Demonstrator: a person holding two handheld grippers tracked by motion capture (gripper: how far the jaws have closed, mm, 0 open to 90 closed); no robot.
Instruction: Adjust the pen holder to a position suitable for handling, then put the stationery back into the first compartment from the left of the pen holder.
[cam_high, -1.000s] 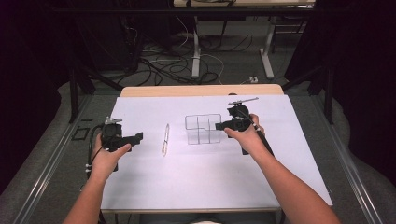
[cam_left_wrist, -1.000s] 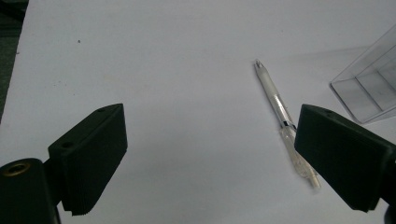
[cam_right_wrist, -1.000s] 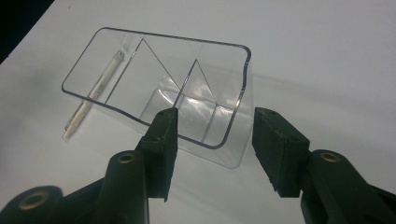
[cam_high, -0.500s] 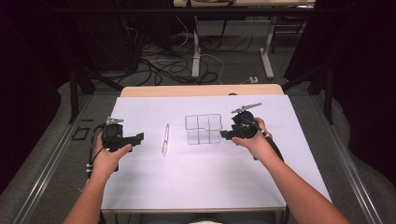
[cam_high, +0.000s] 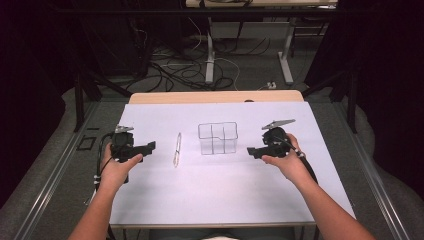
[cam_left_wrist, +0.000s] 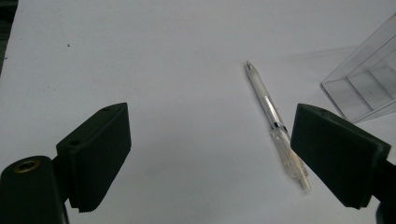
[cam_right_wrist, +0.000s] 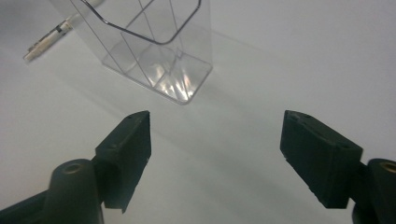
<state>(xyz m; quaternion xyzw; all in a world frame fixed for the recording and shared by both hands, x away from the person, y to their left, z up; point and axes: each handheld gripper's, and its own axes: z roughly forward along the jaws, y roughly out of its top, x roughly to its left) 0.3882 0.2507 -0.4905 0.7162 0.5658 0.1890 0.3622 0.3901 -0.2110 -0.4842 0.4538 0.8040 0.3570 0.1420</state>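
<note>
**A:** What could have gone wrong from there?

**B:** The slim clear-and-white plastic pen (cam_high: 176, 149) lay flat on the white tabletop (cam_high: 220, 200), left of centre in the high view, apart from everything. The left claw (cam_high: 148, 146) hung just to its left, jaws spread wide and empty. I judged that a flat, round, thin pen could roll or skid away if the jaws closed off-centre.

**A:** And the other side?

**B:** The right claw (cam_high: 253, 152) was also wide open and empty, just right of the clear plastic box with inner dividers (cam_high: 217, 138) at centre frame. That box looked light; a nudge might have tipped or slid it.

**A:** The surroundings?

**B:** The white sheet was plain, with a wooden edge showing along the top. Beyond it, in the upper frame, was a dim room with grey floor, tangled cables (cam_high: 165, 55) and metal table legs (cam_high: 210, 50).
</note>
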